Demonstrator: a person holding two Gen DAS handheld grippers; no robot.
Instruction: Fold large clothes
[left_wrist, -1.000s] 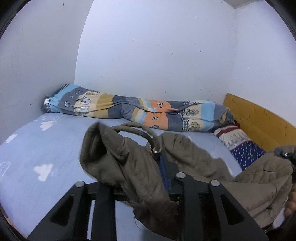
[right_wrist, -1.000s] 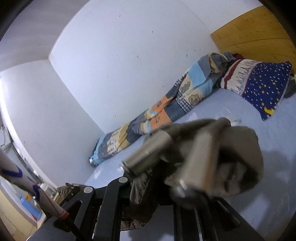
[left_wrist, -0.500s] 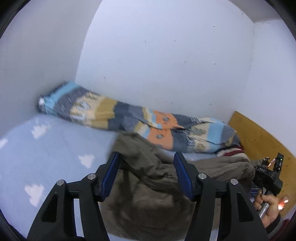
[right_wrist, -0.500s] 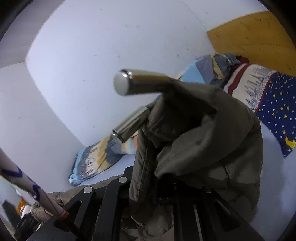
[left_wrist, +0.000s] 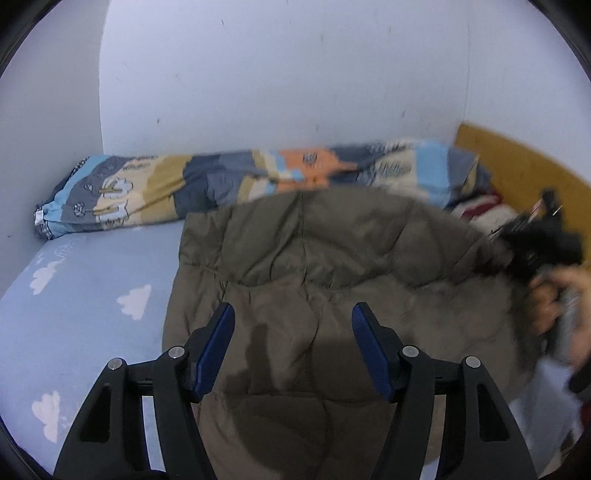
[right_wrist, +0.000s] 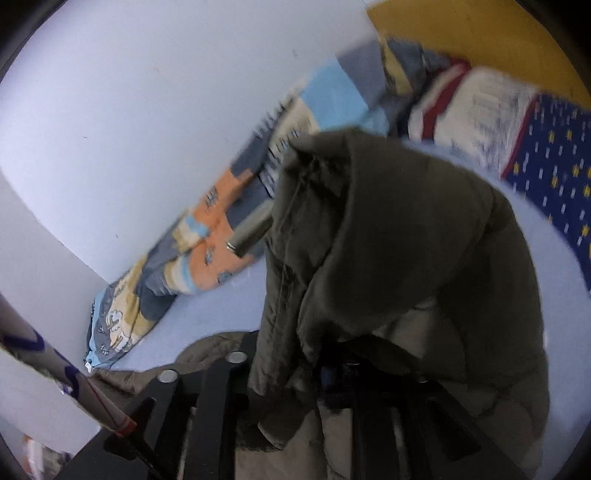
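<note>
On the bed (left_wrist: 85, 291), our left gripper (left_wrist: 291, 343) just opening, empty above the olive jacket (left_wrist: 332, 266), our right gripper (right_wrist: 332, 373) just opening, jacket draped over it, grip unclear.

A bedroom in a home is shown. Most of both views is filled by a bed covered with a pale blue sheet printed with white clouds (left_wrist: 92, 280), set into a corner formed by plain white painted walls (left_wrist: 277, 74). A rolled patchwork quilt in blue, grey, tan and orange blocks (left_wrist: 207, 184) is laid along the far wall. A honey-coloured wooden headboard (right_wrist: 480, 33) is seen at the head of the bed, and against it a navy pillow dotted with yellow stars (right_wrist: 554, 170) is propped. An olive-brown quilted padded coat (left_wrist: 332, 266) is spread over the sheet, as laundry is handled at home.
</note>
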